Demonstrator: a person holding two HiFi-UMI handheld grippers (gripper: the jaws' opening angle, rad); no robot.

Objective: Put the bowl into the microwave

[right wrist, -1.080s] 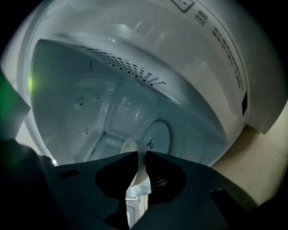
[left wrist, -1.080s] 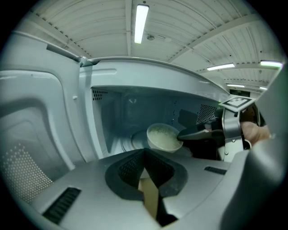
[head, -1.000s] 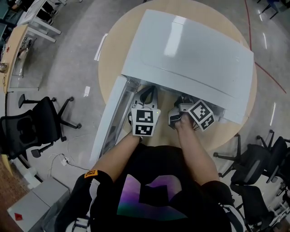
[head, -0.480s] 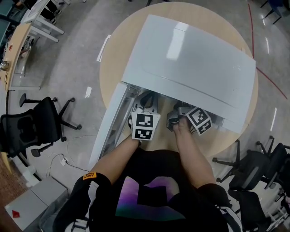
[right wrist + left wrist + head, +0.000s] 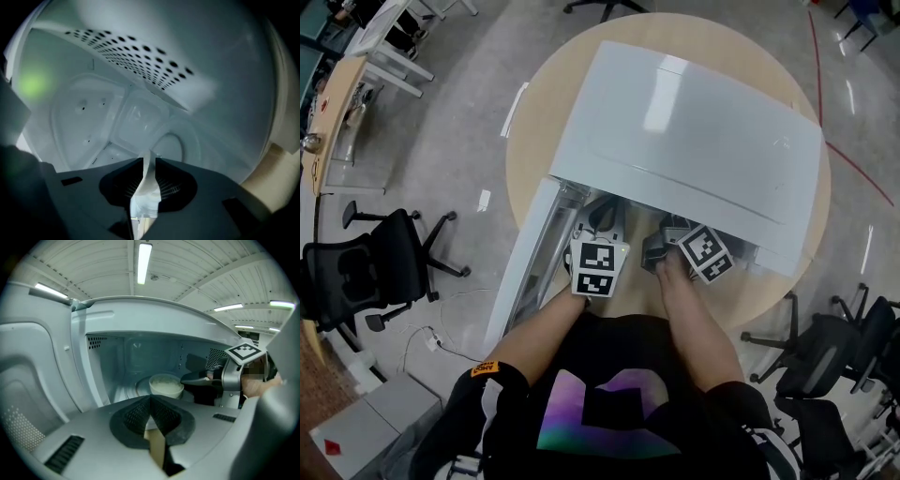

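The white microwave [image 5: 694, 131] stands on a round wooden table [image 5: 534, 122] with its door [image 5: 530, 253] swung open to the left. A white bowl [image 5: 165, 384] with pale contents rests inside the cavity on the glass turntable [image 5: 131, 391]. My right gripper [image 5: 199, 378] reaches in from the right, and a thin white strip of the bowl's rim [image 5: 149, 180] is pinched between its jaws [image 5: 149, 164]. My left gripper [image 5: 151, 401] hangs just outside the opening, shut and empty. From the head view both grippers, left [image 5: 598, 267] and right [image 5: 703, 251], sit at the microwave's front; the bowl is hidden there.
The cavity walls and perforated ceiling [image 5: 140, 56] close in around the right gripper. The open door [image 5: 37, 394] stands close on the left gripper's left side. Black office chairs [image 5: 375, 262] [image 5: 834, 337] stand on the floor on both sides of the table.
Both grippers stay at the microwave's opening with only a slight drift in the head view. The right gripper's hold looks the same.
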